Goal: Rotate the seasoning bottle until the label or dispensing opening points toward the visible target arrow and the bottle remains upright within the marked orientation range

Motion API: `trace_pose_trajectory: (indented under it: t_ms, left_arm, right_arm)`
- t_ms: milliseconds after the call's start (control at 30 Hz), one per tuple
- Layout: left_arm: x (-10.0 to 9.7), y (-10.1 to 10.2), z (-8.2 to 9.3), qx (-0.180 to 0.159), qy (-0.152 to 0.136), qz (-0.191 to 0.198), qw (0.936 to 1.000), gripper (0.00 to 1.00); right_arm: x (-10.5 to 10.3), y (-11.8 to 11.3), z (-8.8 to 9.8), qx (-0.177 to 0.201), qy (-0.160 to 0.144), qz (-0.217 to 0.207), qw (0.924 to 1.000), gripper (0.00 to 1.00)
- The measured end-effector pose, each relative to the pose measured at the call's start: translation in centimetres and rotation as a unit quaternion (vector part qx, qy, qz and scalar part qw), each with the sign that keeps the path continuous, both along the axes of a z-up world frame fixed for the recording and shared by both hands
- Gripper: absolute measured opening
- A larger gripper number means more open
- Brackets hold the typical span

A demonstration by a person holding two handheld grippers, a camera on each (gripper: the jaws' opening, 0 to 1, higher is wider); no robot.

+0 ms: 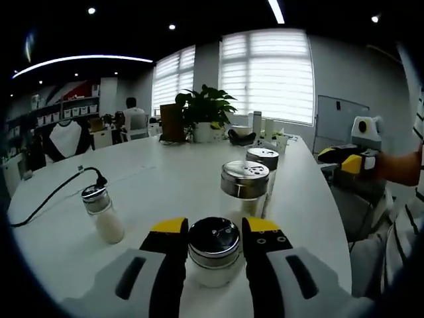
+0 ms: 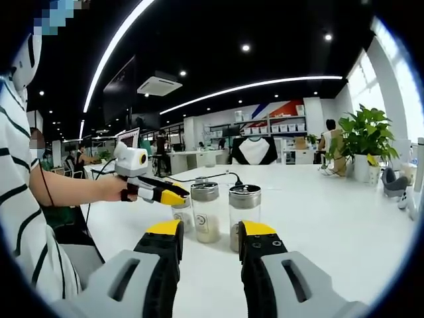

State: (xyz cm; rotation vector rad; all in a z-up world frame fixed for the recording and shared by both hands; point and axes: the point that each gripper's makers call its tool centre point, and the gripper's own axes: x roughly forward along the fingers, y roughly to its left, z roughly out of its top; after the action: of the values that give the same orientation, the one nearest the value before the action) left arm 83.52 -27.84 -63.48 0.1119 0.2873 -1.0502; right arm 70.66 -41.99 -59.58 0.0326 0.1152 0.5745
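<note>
A seasoning bottle (image 1: pixel 213 246) with a shiny perforated metal lid and pale contents stands upright on the white table (image 1: pixel 165 179). My left gripper (image 1: pixel 215 228) is shut on it, its yellow-tipped jaws pressing both sides just below the lid. In the right gripper view that left gripper (image 2: pixel 173 197), held by a hand, reaches in from the left at the same bottle (image 2: pixel 182 217), partly hiding it. My right gripper (image 2: pixel 211 233) is open above the table's near side with nothing between its jaws. In the left gripper view it hovers at the far right (image 1: pixel 351 161), off the table edge.
Two more metal-lidded glass bottles (image 1: pixel 244 189) (image 1: pixel 263 161) stand just beyond the held one. A small bottle (image 1: pixel 103 213) of white powder stands to the left, near a black cable (image 1: pixel 56 191). A potted plant (image 1: pixel 205 109) and cups sit at the far end. A person's striped sleeve (image 2: pixel 20 199) shows.
</note>
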Motion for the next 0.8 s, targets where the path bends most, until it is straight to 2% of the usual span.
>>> trace_pose_trajectory:
  t_ms: [400,633,733,800]
  left_arm:
    - [-0.10,-0.21,-0.13,0.010,0.000,-0.033,0.9994,0.32]
    - [-0.12,-0.22,-0.13,0.002,-0.002,-0.055,0.9985,0.32]
    - [-0.12,-0.22,-0.05,-0.018,-0.002,-0.076,0.9969,0.32]
    - [-0.22,-0.29,0.03,-0.016,-0.007,-0.084,0.9963,0.32]
  right_arm:
    - [0.05,0.13,0.09,0.000,-0.002,0.002,1.0000,0.32]
    - [-0.01,0.13,0.07,0.000,-0.002,0.002,1.0000,0.32]
    - [-0.08,0.18,0.07,0.000,-0.001,0.002,1.0000,0.32]
    - [-0.11,0.14,0.06,0.000,-0.001,0.001,1.0000,0.32]
